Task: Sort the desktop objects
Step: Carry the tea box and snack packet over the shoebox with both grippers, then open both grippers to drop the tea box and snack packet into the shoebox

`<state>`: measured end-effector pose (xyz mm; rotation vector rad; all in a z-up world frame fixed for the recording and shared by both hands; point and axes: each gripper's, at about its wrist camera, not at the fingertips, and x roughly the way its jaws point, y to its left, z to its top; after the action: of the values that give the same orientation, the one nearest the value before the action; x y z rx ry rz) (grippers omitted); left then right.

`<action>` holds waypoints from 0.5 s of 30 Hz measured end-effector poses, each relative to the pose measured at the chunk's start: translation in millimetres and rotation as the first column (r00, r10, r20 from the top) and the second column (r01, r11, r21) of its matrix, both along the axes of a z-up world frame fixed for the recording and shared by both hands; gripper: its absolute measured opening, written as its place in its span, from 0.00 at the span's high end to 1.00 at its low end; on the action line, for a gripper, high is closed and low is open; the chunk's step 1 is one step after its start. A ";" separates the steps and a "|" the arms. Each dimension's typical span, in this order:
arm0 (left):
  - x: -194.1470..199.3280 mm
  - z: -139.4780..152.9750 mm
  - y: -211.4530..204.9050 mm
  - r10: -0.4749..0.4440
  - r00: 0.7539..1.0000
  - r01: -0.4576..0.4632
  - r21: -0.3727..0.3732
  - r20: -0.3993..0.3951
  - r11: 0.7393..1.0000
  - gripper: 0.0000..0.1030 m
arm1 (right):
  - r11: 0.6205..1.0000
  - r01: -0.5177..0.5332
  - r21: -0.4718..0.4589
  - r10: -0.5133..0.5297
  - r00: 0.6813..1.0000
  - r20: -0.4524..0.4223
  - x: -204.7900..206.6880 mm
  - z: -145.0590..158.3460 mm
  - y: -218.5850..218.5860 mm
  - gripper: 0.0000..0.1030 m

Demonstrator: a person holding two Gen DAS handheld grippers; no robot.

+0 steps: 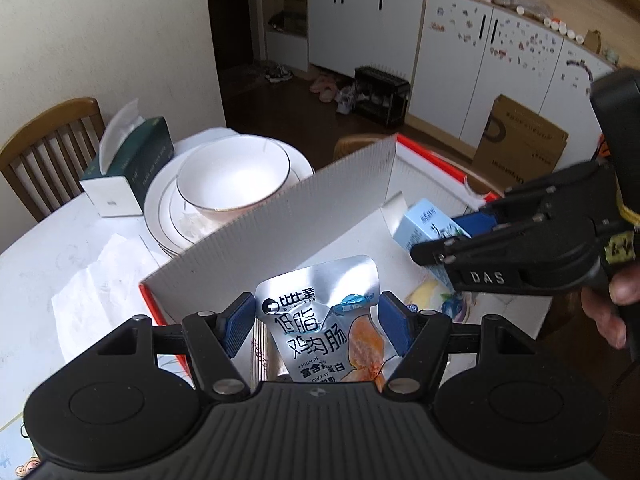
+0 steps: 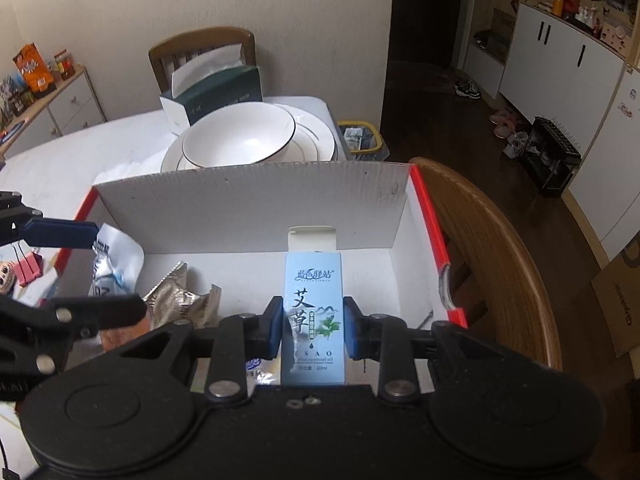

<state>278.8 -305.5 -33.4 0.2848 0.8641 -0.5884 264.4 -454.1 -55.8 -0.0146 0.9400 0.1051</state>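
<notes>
Left gripper (image 1: 316,322), low centre of the left wrist view: blue pads clamped on a silver snack pouch (image 1: 320,312), held upright over the white cardboard box (image 1: 280,216) with red outer edges.

Right gripper (image 2: 312,332), low centre of the right wrist view: jaws clenched on a pale blue carton (image 2: 312,312), top flap open, held above the box floor.

Lower left inside the box: a crumpled gold wrapper (image 2: 180,300).

Beyond the box's far wall, mid-frame: a white bowl (image 2: 240,138) stacked on white plates (image 2: 316,136), on the white table (image 2: 80,148).

Further, upper left: a dark green tissue box (image 2: 216,94), then a wooden chair (image 2: 200,46) against the wall.
</notes>
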 end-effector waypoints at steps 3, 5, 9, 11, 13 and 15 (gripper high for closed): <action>3.7 -7.5 -3.5 -0.004 1.000 0.004 0.026 -0.014 1.000 0.35 | 1.000 -0.013 -0.018 0.013 1.000 -0.024 10.3 -6.0 0.7 0.72; 6.3 -12.8 -4.9 -0.004 1.000 0.005 0.042 -0.022 0.999 0.35 | 1.000 -0.013 -0.020 0.012 0.999 -0.046 17.6 -10.4 0.1 0.72; 9.6 -22.2 -8.2 -0.012 0.999 0.014 0.072 -0.033 0.997 0.35 | 0.999 -0.022 -0.029 0.019 0.996 -0.086 27.8 -17.6 0.4 0.72; 11.3 -26.5 -9.7 -0.012 0.999 0.015 0.084 -0.041 0.996 0.35 | 0.999 -0.029 -0.034 0.025 0.995 -0.101 30.9 -20.6 1.2 0.72; 12.2 -30.2 -11.5 -0.012 0.999 0.017 0.093 -0.049 0.996 0.35 | 0.999 -0.034 -0.043 0.029 0.994 -0.108 31.8 -22.8 2.7 0.72; 13.2 -33.7 -12.6 -0.013 0.998 0.019 0.100 -0.061 0.995 0.35 | 0.998 -0.045 -0.045 0.040 0.992 -0.117 31.7 -24.8 4.4 0.72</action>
<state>292.0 -318.1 -67.0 0.3672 0.9517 -0.5720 296.1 -449.7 -80.6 -0.0734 1.0589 0.1241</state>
